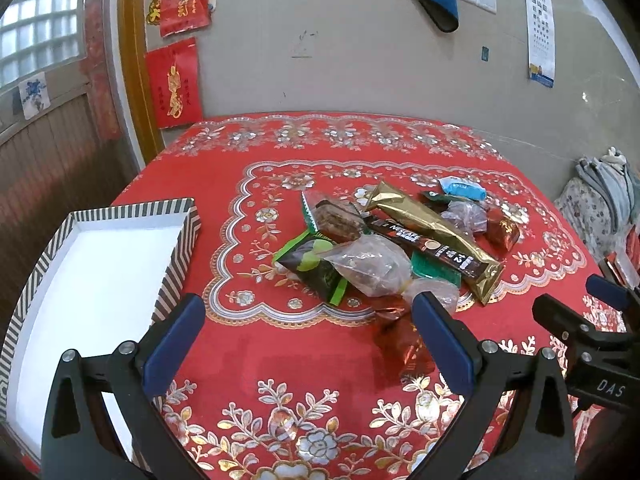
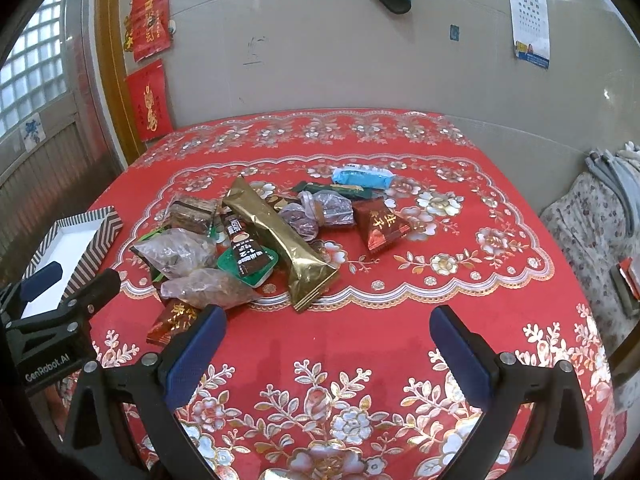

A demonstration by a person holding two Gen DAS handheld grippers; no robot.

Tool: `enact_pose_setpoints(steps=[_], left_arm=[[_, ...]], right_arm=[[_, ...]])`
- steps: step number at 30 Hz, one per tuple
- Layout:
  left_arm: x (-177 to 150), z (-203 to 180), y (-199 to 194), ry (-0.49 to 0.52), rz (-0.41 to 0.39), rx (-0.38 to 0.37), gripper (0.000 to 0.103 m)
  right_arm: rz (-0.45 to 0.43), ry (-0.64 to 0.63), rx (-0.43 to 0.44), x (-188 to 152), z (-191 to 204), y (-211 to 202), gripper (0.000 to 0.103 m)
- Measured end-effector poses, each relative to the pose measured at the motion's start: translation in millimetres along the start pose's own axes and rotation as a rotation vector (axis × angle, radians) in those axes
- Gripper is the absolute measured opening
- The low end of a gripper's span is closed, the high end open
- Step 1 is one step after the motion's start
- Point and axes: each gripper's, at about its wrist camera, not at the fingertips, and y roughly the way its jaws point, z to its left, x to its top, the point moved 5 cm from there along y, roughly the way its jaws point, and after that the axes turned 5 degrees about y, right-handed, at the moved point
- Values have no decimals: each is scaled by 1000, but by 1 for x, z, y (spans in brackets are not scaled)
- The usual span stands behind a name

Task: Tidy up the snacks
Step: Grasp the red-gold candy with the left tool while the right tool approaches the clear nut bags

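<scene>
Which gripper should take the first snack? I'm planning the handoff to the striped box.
Left, probably. The open left gripper has the red packet by its fingertip and the empty box on its own side. The open right gripper faces bare cloth, farther from the box.

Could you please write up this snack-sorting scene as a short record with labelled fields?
Surface: red floral tablecloth
Container: striped cardboard box with white inside, nothing visible in it, left of the pile
Snack pile: long gold foil packet lying over a dark Nescafe coffee stick; clear plastic bag of brown snacks; red triangular packet; light blue wrapped bar at the far side
Left tool: open, holding nothing
Right tool: open, holding nothing
Progress: no snack boxed yet
</scene>
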Motion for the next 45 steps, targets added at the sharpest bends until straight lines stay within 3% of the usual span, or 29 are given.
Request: enact_pose_setpoints(steps=[10, 20, 26, 32, 41, 45], left_arm=[[12, 13, 12, -14, 65, -48, 103], [31, 47, 24, -148, 121, -73, 103], [27, 43, 38, -75, 171, -41, 103], [24, 52, 44, -133, 194, -31, 103], [23, 64, 45, -129, 193, 19, 103], [15, 57, 49, -117, 229, -17, 103]], right_arm=[[13, -14, 31, -3, 4, 3, 102], [47, -55, 128, -11, 26, 7, 102], [57, -59, 121, -13, 26, 11, 102], [80, -71, 206, -16, 42, 14, 102], [92, -136, 267, -10, 74, 24, 102], [115, -139, 280, -10, 75, 30, 101]])
